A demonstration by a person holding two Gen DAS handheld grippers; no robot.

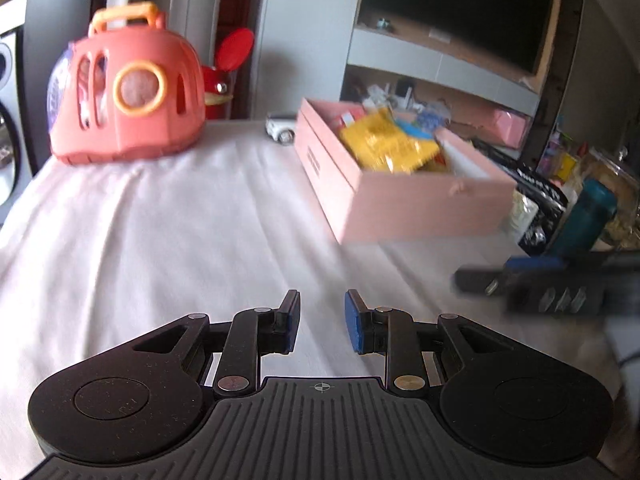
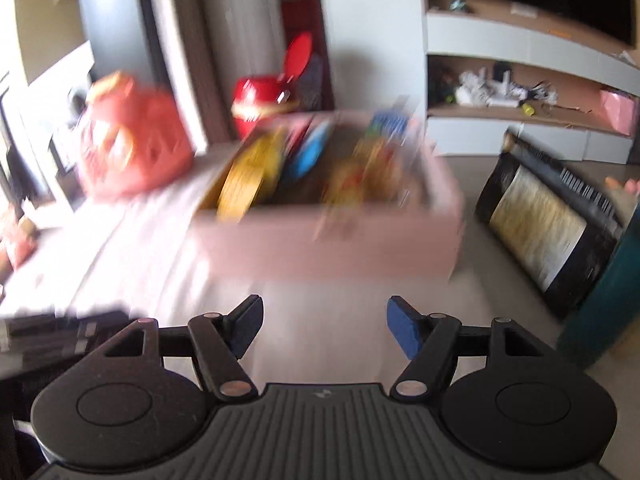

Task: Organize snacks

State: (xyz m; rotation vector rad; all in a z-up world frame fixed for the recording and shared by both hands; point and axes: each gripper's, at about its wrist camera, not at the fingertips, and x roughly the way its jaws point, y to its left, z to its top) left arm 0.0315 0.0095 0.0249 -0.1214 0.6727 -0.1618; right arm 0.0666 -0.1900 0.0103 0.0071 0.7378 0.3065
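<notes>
A pink open box [image 1: 400, 200] stands on the white cloth, to the right of centre in the left wrist view. It holds several snack packs, among them a yellow packet [image 1: 392, 144]. The right wrist view shows the same box [image 2: 328, 244], blurred, straight ahead, with a yellow packet [image 2: 248, 176] and a blue one [image 2: 308, 156] standing in it. My left gripper [image 1: 322, 300] is open over bare cloth, short of the box, with a narrow gap and nothing in it. My right gripper [image 2: 325, 312] is open wider, also with nothing in it, in front of the box's near wall.
A black snack bag [image 2: 548, 220] and a teal can [image 2: 608, 300] lie right of the box. A pink toy carrier [image 1: 128, 92], a red toy [image 1: 224, 76] and a small toy car [image 1: 280, 128] sit at the far edge. Shelves [image 1: 440, 64] stand behind.
</notes>
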